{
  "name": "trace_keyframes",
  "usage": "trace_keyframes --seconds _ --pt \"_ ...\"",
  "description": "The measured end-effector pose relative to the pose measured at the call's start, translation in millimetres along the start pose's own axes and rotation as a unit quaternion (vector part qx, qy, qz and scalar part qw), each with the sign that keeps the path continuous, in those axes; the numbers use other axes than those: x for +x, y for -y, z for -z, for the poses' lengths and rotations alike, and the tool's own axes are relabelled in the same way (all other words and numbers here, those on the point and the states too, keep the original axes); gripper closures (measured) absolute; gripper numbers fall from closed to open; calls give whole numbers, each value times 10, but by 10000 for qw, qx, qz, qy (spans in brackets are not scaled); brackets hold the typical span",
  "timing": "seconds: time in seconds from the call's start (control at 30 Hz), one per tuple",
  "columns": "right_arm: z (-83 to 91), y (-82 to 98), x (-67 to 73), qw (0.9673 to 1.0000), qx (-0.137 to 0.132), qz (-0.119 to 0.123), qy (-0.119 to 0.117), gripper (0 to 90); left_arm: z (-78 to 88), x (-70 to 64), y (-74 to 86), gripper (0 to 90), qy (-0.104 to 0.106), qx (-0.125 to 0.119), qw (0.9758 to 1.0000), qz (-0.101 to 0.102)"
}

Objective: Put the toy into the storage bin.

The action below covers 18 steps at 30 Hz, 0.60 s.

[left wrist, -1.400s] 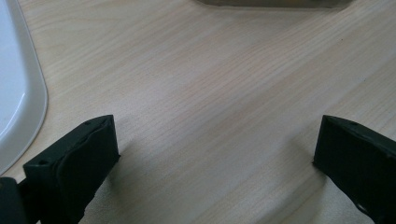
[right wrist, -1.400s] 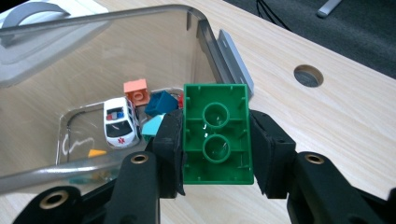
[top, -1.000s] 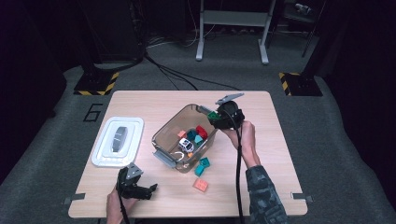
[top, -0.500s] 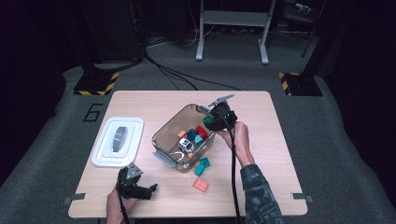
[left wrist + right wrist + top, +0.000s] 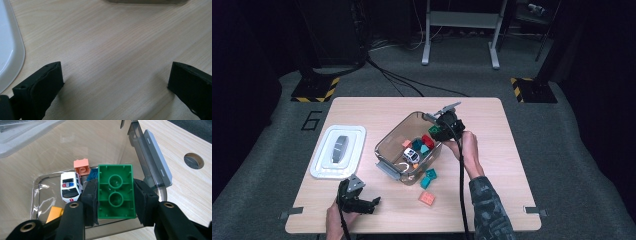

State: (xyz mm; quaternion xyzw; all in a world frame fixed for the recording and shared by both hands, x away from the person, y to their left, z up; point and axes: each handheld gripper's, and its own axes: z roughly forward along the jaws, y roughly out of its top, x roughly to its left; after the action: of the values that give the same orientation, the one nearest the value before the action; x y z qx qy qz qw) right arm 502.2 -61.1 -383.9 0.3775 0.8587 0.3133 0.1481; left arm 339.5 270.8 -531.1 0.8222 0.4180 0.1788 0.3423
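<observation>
R gripper (image 5: 115, 195) clamps green brick (image 5: 115, 191) over bin (image 5: 150, 157), prob clear of it

Between the right tongs (image 5: 115, 195), the green brick (image 5: 115, 191) hides most of a blue piece (image 5: 92, 174) beyond it. Left of the left tongs (image 5: 115, 82), the white lid (image 5: 8, 50) is cut by the picture's edge; ahead, the clear bin (image 5: 145, 1) too
</observation>
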Motion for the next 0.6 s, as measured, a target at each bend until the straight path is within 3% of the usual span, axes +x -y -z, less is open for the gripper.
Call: trace_keyframes --seconds 0.13,0.33,0.6 --pt "-7 2 10 10000 38 -7 1 568 1 2 -1 0 -7 4 10000 -15" --pt "26 14 32 9999 46 -99 26 443 1 0 0 0 -4 2 10000 -5" --pt "202 133 70 9996 -229 -190 -35 274 0 0 0 0 4 4 10000 9"
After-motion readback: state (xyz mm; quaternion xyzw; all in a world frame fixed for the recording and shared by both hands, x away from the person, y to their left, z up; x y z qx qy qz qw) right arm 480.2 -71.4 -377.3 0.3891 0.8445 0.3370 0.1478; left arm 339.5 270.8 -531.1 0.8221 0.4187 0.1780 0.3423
